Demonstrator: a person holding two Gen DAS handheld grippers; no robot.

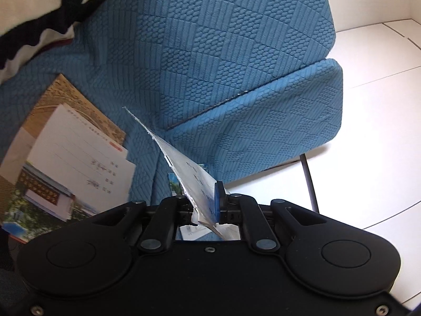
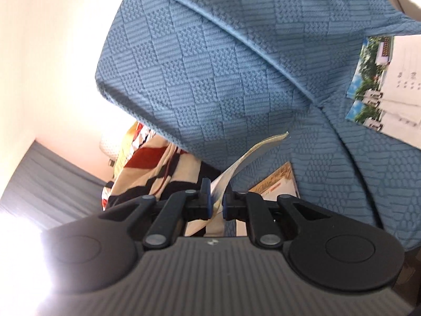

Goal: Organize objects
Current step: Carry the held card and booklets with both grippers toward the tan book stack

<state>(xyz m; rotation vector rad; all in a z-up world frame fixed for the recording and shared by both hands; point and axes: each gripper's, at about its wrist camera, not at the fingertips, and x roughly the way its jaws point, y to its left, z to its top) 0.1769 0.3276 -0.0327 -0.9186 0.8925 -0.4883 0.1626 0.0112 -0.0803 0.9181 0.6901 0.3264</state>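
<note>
Above a blue quilted sofa (image 1: 223, 52), the left gripper (image 1: 204, 202) pinches a white card (image 1: 184, 168) edge-on between closed fingers; the right gripper (image 2: 216, 200) clamps a curling card (image 2: 252, 155); more postcards (image 1: 73, 158) lie spread on the seat near a striped cushion (image 1: 34, 13).

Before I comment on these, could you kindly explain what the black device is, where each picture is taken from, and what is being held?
Each picture comes from a camera mounted on a hand-held two-finger tool, looking along its fingers. In the left view, the left tool is shut on a thin card seen edge-on. In the right view, the right tool grips a curved card. Beneath them is a blue textured sofa, where more postcards lie loosely overlapped. A striped cushion sits at the back.
</note>
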